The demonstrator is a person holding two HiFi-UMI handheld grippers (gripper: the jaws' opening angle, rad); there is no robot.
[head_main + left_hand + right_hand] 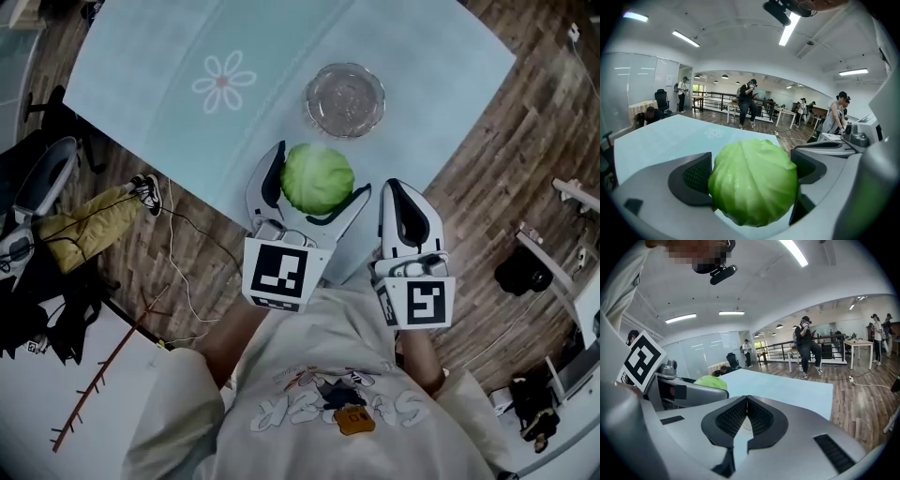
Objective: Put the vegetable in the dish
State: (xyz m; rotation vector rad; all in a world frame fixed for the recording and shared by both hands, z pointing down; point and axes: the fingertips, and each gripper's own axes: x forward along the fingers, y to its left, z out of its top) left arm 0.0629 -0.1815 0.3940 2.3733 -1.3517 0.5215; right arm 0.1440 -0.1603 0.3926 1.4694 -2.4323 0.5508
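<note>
A round green cabbage (317,178) sits between the jaws of my left gripper (319,173), low over the near edge of the pale blue table (141,75). In the left gripper view both dark pads press against the cabbage (752,180), so the left gripper (752,178) is shut on it. A clear glass dish (345,98) stands just beyond the cabbage, with nothing in it. My right gripper (397,192) hangs to the right of the cabbage, past the table's edge. In the right gripper view my right gripper (746,404) is shut with nothing held, and the cabbage (711,382) shows at its left.
A white flower print (223,82) marks the table left of the dish. Wooden floor surrounds the table, with a cable (187,272), a yellow garment (89,230) and dark bags (37,328) at left, and equipment (525,272) at right. Several people (746,103) are in the room behind.
</note>
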